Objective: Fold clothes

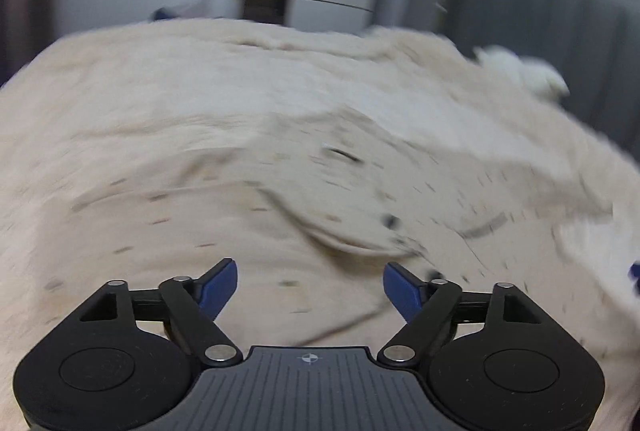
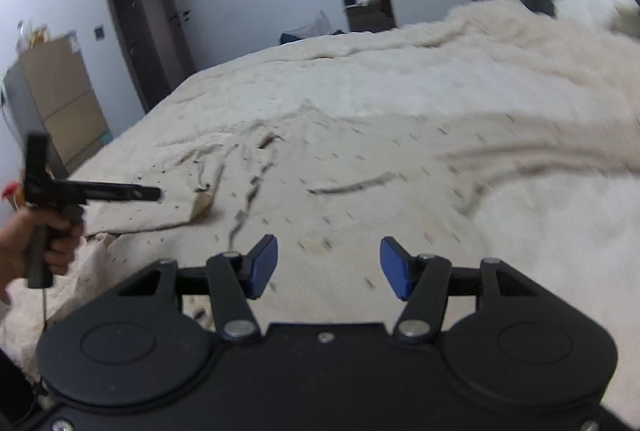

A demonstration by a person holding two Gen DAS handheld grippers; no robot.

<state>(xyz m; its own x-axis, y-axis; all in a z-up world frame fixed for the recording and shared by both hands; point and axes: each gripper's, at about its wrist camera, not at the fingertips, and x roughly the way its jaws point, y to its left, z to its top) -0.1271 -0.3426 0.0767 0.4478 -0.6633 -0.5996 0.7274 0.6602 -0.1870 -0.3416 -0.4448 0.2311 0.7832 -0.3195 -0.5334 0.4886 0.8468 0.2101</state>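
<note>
**Risks With Both Grippers Empty Above the Garment**

The bed with the fluffy cream blanket fills most of both views. Its pile is close in colour to the garment, so in the blurred left wrist view a garment edge is hard to separate from the bedding. A grasp placed by guesswork may take up blanket together with cloth.

The task item, a pale cream garment printed with small dark dashes, lies spread and creased on the blanket, directly ahead of both grippers. One flap is already turned over at its left side, ending in a folded corner. Long ridges cross the fabric. If these are not smoothed, the next fold is likely to trap them and come out uneven. The folded corner lies loose, so dragging the cloth may undo it.

The left gripper is released: its blue pads stand wide apart above the cloth with nothing between them. The right gripper is likewise released and empty. With neither holding, the garment is unrestrained; a one-sided pull would likely slide it.

The person's left hand appears at the edge of the right wrist view, near the folded flap. Crossing paths could cause the two tools to collide.
</note>
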